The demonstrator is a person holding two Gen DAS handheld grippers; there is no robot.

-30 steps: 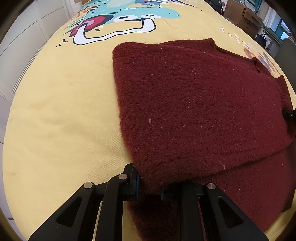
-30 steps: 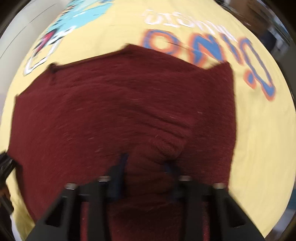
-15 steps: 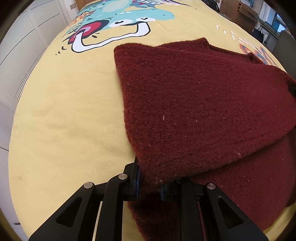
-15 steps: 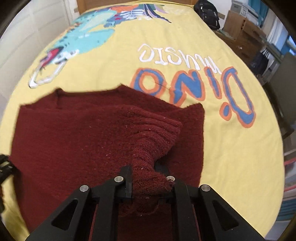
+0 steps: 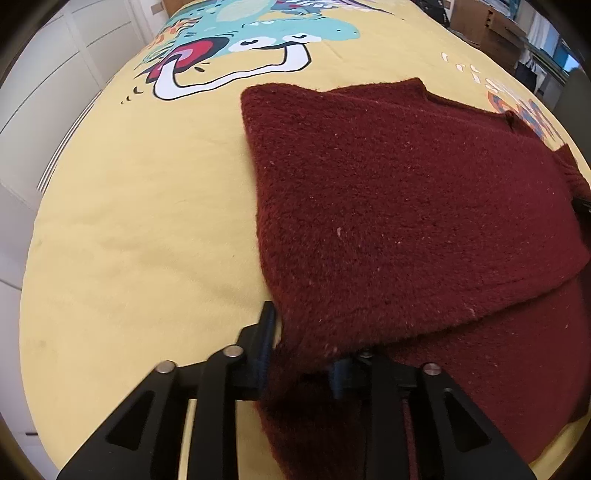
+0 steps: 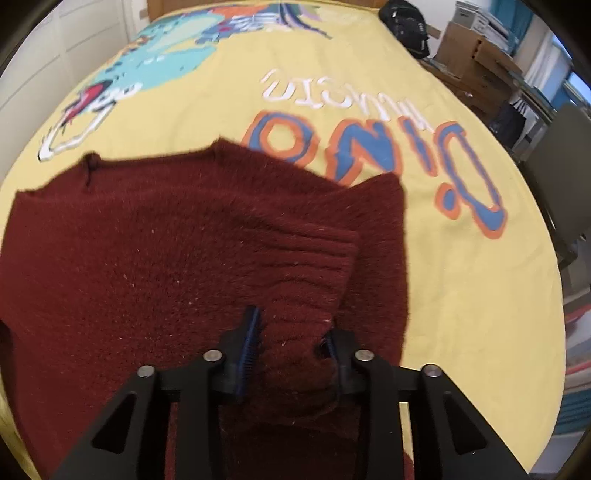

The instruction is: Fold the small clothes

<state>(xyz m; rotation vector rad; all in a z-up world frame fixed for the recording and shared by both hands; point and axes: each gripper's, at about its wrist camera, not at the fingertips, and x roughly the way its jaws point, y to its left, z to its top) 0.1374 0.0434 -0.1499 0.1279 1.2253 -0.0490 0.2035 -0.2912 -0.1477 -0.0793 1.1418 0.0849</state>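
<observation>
A dark red knitted sweater (image 5: 399,206) lies on a yellow bedspread (image 5: 140,229), its lower part folded up over the upper part. My left gripper (image 5: 301,354) has its jaws apart with the folded corner of the sweater lying between them. In the right wrist view the sweater (image 6: 155,258) fills the lower left. My right gripper (image 6: 291,339) also has its jaws apart around the ribbed hem (image 6: 310,273), which rests between the fingers.
The bedspread carries a cartoon dinosaur print (image 5: 240,44) and "DINO" lettering (image 6: 369,147). White cupboard doors (image 5: 48,81) stand to the left. Cardboard boxes (image 6: 476,62), a dark bag (image 6: 406,26) and a chair (image 6: 561,177) stand past the bed's right edge.
Both grippers carried the sweater's lower edge forward over its upper part, then opened. The jaws were pinched on the fabric before and now stand apart.
</observation>
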